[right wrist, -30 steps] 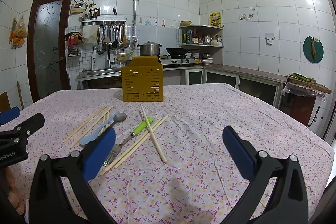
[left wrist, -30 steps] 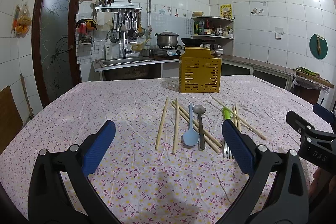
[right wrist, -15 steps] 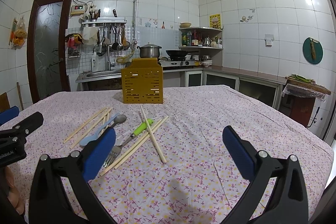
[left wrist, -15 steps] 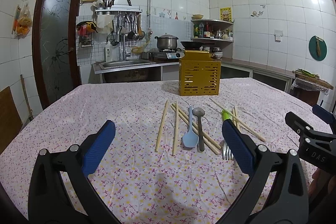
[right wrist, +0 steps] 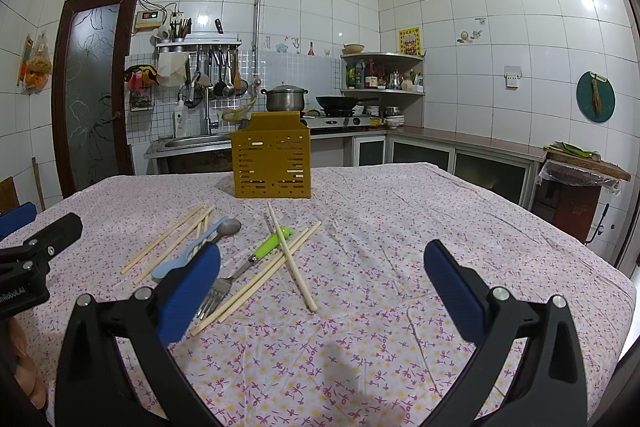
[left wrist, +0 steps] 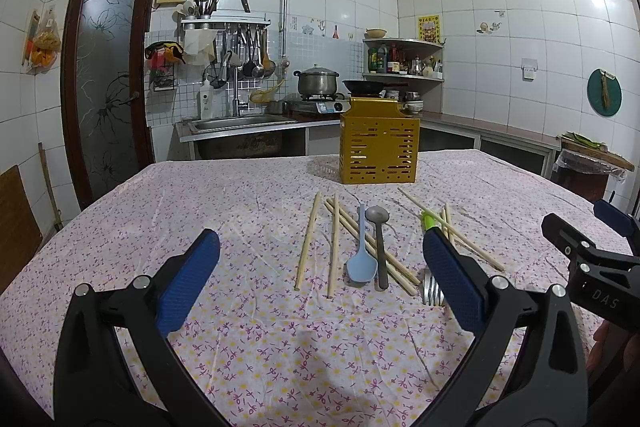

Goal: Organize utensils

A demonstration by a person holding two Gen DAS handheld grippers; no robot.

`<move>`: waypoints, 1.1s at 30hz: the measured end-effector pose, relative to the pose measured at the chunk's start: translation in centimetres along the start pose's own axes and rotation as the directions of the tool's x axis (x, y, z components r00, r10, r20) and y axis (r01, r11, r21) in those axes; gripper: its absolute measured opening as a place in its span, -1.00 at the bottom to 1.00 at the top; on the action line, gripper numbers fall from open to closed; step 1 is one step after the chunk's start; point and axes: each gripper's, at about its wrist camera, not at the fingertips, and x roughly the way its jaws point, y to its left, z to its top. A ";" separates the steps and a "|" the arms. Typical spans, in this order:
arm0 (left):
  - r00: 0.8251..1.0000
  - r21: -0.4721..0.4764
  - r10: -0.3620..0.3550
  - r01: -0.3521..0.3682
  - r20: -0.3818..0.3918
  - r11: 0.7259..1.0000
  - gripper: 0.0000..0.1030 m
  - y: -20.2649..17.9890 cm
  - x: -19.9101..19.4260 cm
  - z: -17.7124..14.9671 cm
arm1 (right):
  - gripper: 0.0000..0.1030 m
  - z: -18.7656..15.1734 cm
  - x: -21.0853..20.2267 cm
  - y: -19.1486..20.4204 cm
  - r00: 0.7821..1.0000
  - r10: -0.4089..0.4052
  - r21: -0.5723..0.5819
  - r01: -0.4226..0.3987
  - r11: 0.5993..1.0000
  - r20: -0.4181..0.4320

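A yellow slotted utensil holder [left wrist: 379, 147] [right wrist: 272, 162] stands upright at the far middle of the table. In front of it lie several wooden chopsticks [left wrist: 306, 241] [right wrist: 290, 259], a light blue spoon [left wrist: 361, 263] [right wrist: 187, 255], a metal spoon [left wrist: 379, 227] [right wrist: 230, 227] and a green-handled fork [left wrist: 431, 285] [right wrist: 256, 258]. My left gripper [left wrist: 320, 281] hangs open above the near cloth, short of the spoons. My right gripper [right wrist: 322, 287] is open too, over the crossed chopsticks' near ends; its left pad [right wrist: 190, 289] covers part of the fork.
The table wears a floral cloth [left wrist: 240, 211] [right wrist: 400, 227]. Behind it run a sink counter [left wrist: 240, 125], a stove with a pot [left wrist: 318, 83] and a corner shelf [right wrist: 382, 71]. A brown door [left wrist: 108, 79] is at left. The other gripper shows at each view's edge [left wrist: 592, 267] [right wrist: 32, 251].
Both views have dipped slightly and the utensils sit a touch lower and closer. Nothing on the table has moved; both grippers stay open.
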 end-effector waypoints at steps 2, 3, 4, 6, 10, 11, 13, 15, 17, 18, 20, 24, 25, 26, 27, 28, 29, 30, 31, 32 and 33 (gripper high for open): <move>1.000 0.000 -0.001 0.001 0.000 1.000 0.91 0.0 0.0 0.0 | 0.93 0.0 0.0 0.0 1.000 -0.001 0.000 0.001 1.000 -0.001; 1.000 -0.001 0.000 0.000 0.000 1.000 0.91 0.0 0.0 0.0 | 0.93 0.0 0.0 0.0 1.000 0.000 0.000 0.000 1.000 0.000; 1.000 -0.001 -0.001 0.001 0.001 1.000 0.91 0.0 0.0 0.0 | 0.93 0.0 0.0 0.0 1.000 0.000 0.000 0.000 1.000 0.000; 1.000 -0.001 -0.001 0.001 0.000 1.000 0.91 0.0 0.0 0.0 | 0.93 0.0 0.0 0.0 1.000 0.000 0.000 0.000 1.000 0.000; 1.000 -0.001 0.000 0.000 0.000 1.000 0.91 0.0 0.0 0.0 | 0.93 -0.1 0.1 0.0 1.000 -0.001 0.000 0.001 1.000 -0.001; 1.000 -0.001 0.000 0.000 0.001 1.000 0.91 0.0 0.0 -0.1 | 0.93 -0.1 0.1 0.0 1.000 -0.002 0.001 0.002 1.000 -0.002; 1.000 0.000 0.000 0.000 0.000 1.000 0.91 0.0 0.0 0.0 | 0.93 -0.1 0.1 0.0 1.000 -0.004 0.001 0.004 1.000 -0.004; 1.000 -0.001 0.000 0.000 0.000 1.000 0.91 0.0 0.0 -0.1 | 0.93 -0.1 0.1 0.0 1.000 -0.005 0.001 0.005 1.000 -0.005; 1.000 0.000 -0.001 0.001 -0.001 1.000 0.91 0.0 0.0 -0.1 | 0.93 -0.1 0.1 0.0 1.000 -0.006 0.001 0.006 1.000 -0.006; 1.000 0.000 -0.002 0.002 -0.002 1.000 0.91 -0.1 0.0 -0.1 | 0.93 -0.2 0.1 0.0 1.000 -0.006 0.001 0.006 1.000 -0.006; 1.000 0.000 -0.005 0.005 -0.005 1.000 0.91 -0.2 -0.1 -0.1 | 0.93 -0.2 0.2 0.0 1.000 -0.006 0.002 0.006 1.000 -0.006; 1.000 0.000 -0.007 0.007 -0.006 1.000 0.91 -0.2 0.0 -0.1 | 0.93 -0.2 0.2 0.0 1.000 -0.005 0.000 0.005 1.000 -0.005; 1.000 0.000 -0.007 0.007 -0.007 1.000 0.91 -0.2 0.0 -0.1 | 0.93 -0.2 0.2 0.0 1.000 -0.006 -0.001 0.006 1.000 -0.005; 1.000 -0.001 -0.008 0.008 -0.007 1.000 0.91 -0.2 0.0 -0.1 | 0.93 -0.2 0.2 0.0 1.000 -0.006 -0.001 0.006 1.000 -0.005; 1.000 -0.001 -0.009 0.009 -0.008 1.000 0.91 -0.2 0.0 -0.1 | 0.93 -0.2 0.2 0.0 1.000 -0.007 0.000 0.007 1.000 -0.005; 1.000 -0.002 -0.011 0.011 -0.009 1.000 0.91 -0.1 0.0 -0.1 | 0.93 -0.3 0.2 0.0 1.000 -0.006 0.000 0.006 1.000 -0.006; 1.000 -0.004 -0.013 0.013 -0.011 1.000 0.91 -0.2 0.0 -0.1 | 0.93 -0.3 0.2 -0.1 1.000 -0.007 0.000 0.007 1.000 -0.007; 1.000 -0.005 -0.013 0.013 -0.014 1.000 0.91 -0.1 0.1 -0.1 | 0.93 -0.3 0.3 -0.1 1.000 -0.008 0.000 0.008 1.000 -0.008; 1.000 -0.006 -0.014 0.014 -0.017 1.000 0.91 0.0 0.2 -0.1 | 0.93 -0.4 0.3 -0.1 1.000 -0.008 0.000 0.008 1.000 -0.010; 1.000 -0.008 -0.014 0.014 -0.020 1.000 0.91 0.0 0.2 -0.1 | 0.93 -0.4 0.4 -0.2 1.000 -0.007 0.000 0.007 1.000 -0.012; 1.000 -0.010 -0.015 0.015 -0.023 1.000 0.91 0.1 0.3 -0.2 | 0.93 -0.4 0.4 -0.2 1.000 -0.007 0.000 0.007 1.000 -0.015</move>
